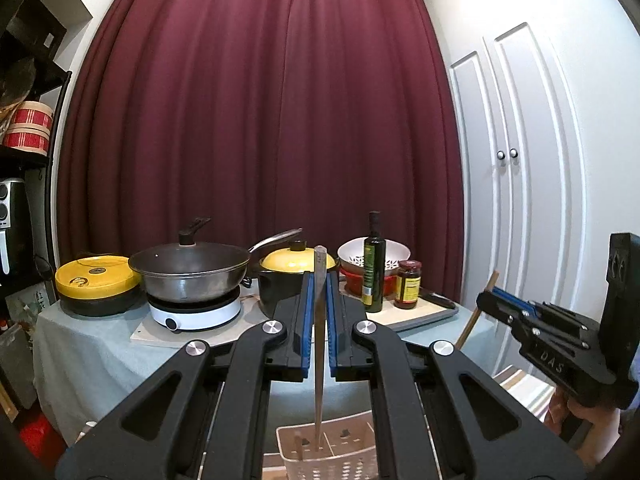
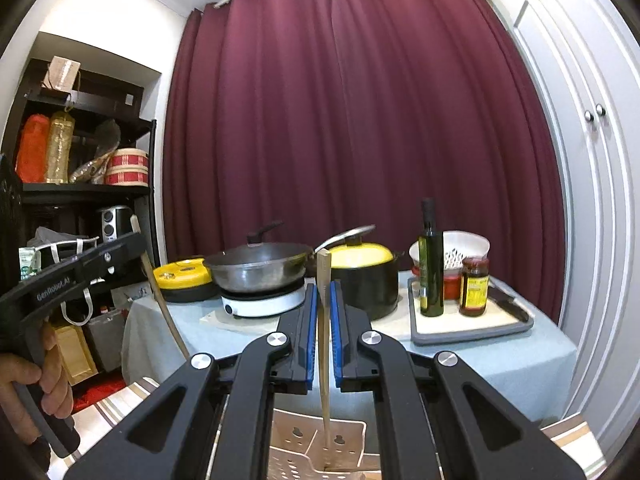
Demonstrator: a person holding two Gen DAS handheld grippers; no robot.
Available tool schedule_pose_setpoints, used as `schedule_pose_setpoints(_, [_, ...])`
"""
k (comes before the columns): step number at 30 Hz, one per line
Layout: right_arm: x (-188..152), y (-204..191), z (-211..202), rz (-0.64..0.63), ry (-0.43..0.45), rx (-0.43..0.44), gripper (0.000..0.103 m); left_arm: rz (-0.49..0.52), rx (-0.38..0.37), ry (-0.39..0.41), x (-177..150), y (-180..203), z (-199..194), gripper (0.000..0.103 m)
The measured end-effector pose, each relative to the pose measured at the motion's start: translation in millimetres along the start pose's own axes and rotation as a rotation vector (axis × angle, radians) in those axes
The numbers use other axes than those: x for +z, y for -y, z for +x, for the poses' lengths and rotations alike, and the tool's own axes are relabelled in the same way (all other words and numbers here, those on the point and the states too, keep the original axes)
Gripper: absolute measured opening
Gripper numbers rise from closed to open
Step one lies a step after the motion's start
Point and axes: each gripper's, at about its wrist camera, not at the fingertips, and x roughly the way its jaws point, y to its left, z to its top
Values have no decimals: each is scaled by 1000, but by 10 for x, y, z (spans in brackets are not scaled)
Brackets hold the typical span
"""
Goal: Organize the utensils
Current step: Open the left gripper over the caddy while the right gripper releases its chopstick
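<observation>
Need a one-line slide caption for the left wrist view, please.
Left gripper holds a chopstick upright, tip in the slotted utensil basket.

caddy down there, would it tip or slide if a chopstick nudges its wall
The caddy looks like thin perforated plastic, so probably light and easy to shove. It seems to hold little, so a sideways nudge from the chopstick in the right gripper might slide or rock it. Its base is hidden, so grip underneath is unclear.

- A table covered by a pale blue-grey cloth [image 2: 500, 364] is seen before the curtain.
- On it are set a yellow-lidded round black cooker [image 2: 183, 280], a white induction hob [image 2: 262, 302] on a pale board, a black yellow-lidded pot [image 2: 370, 284] and a grey tray [image 2: 472, 334].
</observation>
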Motion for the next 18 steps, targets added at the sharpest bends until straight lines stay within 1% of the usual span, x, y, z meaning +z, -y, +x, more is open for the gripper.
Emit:
schedule_pose_setpoints(5, [-158,33,175,-2,-35,-10,7,2,7,-24,-141,-52,192,7])
schedule_pose_setpoints(12, [-454,87,377,16,-120,-8,7,4,2,-103,-458,-73,439,7])
schedule_pose_setpoints(15, [-543,98,431,21,-152,-6,7,8,1,-122,-541,-66,489,7])
schedule_pose_setpoints(17, [-571,90,449,18,-161,-8,8,12,-1,-126,-598,-64,512,11])
schedule_pose_setpoints(18, [-579,80,443,15,-162,-10,8,17,1,-128,-616,-56,514,18])
